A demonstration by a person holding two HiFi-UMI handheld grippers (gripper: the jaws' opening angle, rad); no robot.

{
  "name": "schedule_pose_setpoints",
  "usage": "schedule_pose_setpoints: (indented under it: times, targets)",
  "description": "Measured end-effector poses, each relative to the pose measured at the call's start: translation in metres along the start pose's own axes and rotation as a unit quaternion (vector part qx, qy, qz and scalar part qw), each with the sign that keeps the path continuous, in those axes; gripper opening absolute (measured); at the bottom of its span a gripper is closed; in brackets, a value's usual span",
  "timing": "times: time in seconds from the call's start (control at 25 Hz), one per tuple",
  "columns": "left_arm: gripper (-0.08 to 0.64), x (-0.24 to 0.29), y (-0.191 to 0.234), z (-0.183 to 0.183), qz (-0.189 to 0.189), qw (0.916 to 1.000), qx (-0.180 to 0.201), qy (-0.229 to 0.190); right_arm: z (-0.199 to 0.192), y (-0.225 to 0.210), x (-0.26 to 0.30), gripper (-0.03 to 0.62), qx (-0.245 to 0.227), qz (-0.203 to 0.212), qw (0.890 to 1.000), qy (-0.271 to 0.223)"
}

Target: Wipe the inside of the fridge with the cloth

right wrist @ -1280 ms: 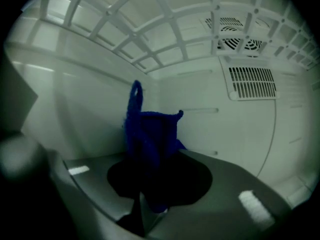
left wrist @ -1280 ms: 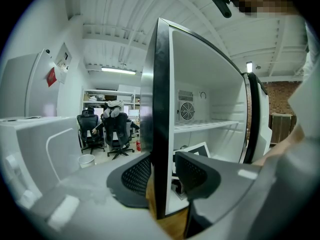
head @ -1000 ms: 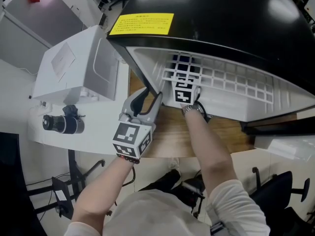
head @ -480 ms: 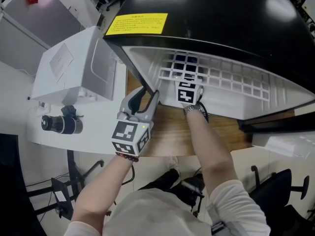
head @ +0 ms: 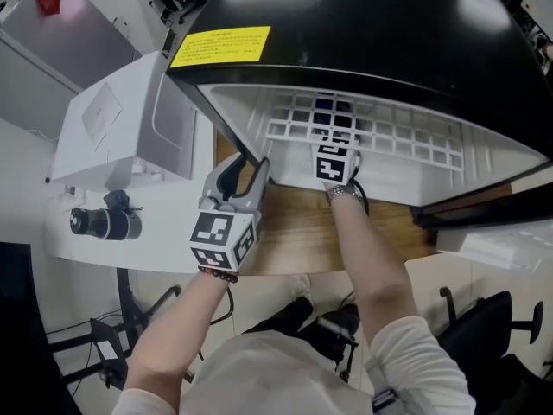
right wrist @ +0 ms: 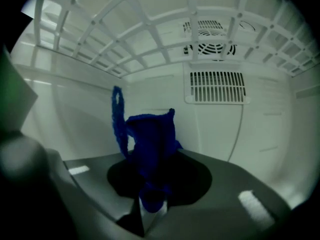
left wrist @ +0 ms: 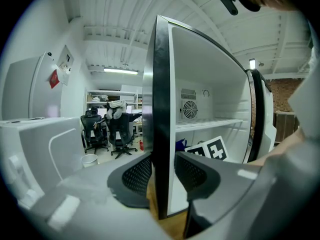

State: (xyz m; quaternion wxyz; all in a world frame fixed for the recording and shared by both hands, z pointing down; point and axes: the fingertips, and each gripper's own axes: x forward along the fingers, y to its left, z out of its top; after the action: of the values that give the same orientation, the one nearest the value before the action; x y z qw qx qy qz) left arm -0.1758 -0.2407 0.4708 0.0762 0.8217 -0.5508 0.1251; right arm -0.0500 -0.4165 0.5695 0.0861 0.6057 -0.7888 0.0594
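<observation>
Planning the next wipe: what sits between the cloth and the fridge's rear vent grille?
Nothing: the right gripper view shows only bare white back wall between cloth and vent grille.

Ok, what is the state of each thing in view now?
Black fridge: open at the front.
White wire shelf: in place inside.
Blue cloth: bunched, gripped.
Right hand-held gripper: shut on the blue cloth, inside the fridge.
Left hand-held gripper: shut on the fridge's side wall.

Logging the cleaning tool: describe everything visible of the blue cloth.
The cloth is dark blue, fuzzy fabric, bunched into an upright wad with a loop at its left. The right gripper is shut on its lower end, holding it inside the fridge under the wire shelf. Wall contact is unclear.
</observation>
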Motion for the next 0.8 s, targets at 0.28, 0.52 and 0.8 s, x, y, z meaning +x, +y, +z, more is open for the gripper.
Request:
schedule_pose_setpoints:
  times: [0.28,0.52,0.8]
  targets:
    - [0.135,0.001,0.000,0.000,0.001,1.0000,-0.001,0.000,0.000,-0.021,-0.007,0.087,-0.004,-0.014,1.000,-0.004]
    - [0.135,0.001,0.001,0.000,0.003,1.0000,-0.002,-0.001,-0.001,-0.044,-0.015,0.087,-0.004,-0.032,0.999,-0.004]
    - [0.136,0.001,0.002,-0.001,0.009,1.0000,-0.004,0.000,-0.007,-0.086,-0.028,0.087,0.009,-0.068,0.998,0.002]
